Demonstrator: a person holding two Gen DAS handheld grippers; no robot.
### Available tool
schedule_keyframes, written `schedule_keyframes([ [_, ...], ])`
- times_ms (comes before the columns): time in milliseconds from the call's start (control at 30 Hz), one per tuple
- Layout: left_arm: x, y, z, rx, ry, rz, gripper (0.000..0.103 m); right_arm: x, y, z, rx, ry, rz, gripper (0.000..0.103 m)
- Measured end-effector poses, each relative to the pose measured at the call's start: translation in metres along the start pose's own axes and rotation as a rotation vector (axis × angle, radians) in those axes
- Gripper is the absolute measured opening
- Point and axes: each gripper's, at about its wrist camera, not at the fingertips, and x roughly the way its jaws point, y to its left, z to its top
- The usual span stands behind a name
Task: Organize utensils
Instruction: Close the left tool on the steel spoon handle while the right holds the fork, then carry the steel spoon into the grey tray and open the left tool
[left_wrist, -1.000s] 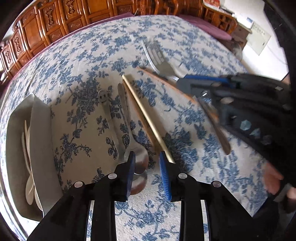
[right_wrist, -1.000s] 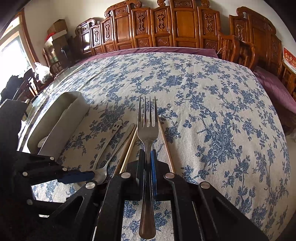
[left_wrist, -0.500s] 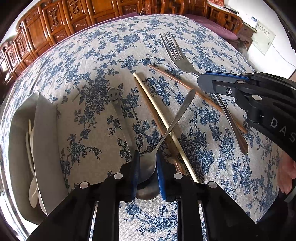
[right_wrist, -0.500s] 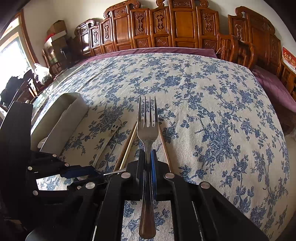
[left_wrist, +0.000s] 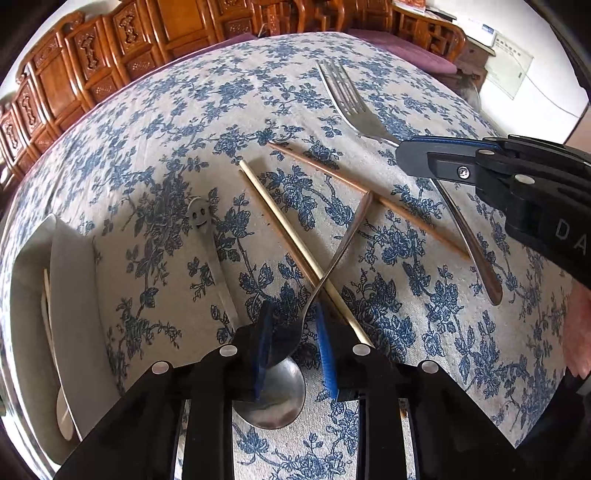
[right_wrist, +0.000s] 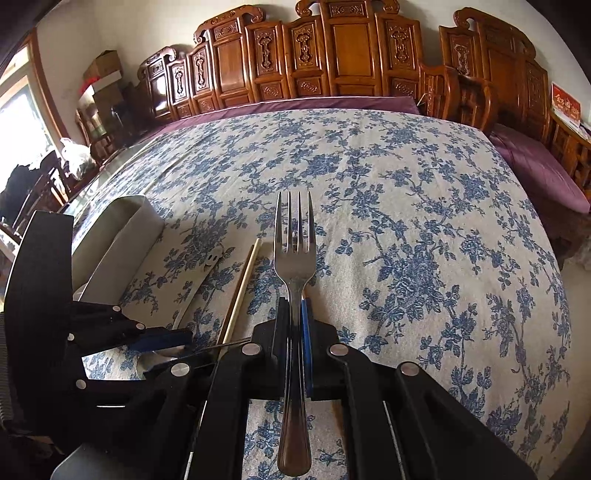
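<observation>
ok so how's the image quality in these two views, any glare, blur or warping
Left wrist view: sharp, strong fisheye bulge in the tablecloth; soft glare on the spoon bowl between the left gripper fingers. Right wrist view: same warping, window blown out at left, highlights along the fork held by the right gripper; no motion blur.

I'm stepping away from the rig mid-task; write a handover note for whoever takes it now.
Right tool shut on the fork.
Left tool: jaws just opening, spoon between them, not clamped; its handle crosses the pale chopstick.
Brown chopstick and smiley spoon lie on the cloth.
Done: white holder already contains some pieces.
Left: fork, both spoons, chopsticks into the holder.
</observation>
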Motion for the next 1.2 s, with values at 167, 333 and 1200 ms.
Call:
schedule_keyframes([
  [167,0.003,0.0,0.006,0.027,0.005,-0.024,0.022,-0.003,-0.002,0.001,0.006,-0.007,0.002,0.008],
  [333,0.005,-0.004,0.01,0.062,-0.004,-0.051,0.005,-0.002,-0.002,0.0,0.003,-0.001,-0.001,0.008],
  [1200,-0.075,0.065,-0.011,-0.095,-0.154,-0.088,0.002,0.011,0.044,0.002,-0.076,0.02,0.043,0.008],
])
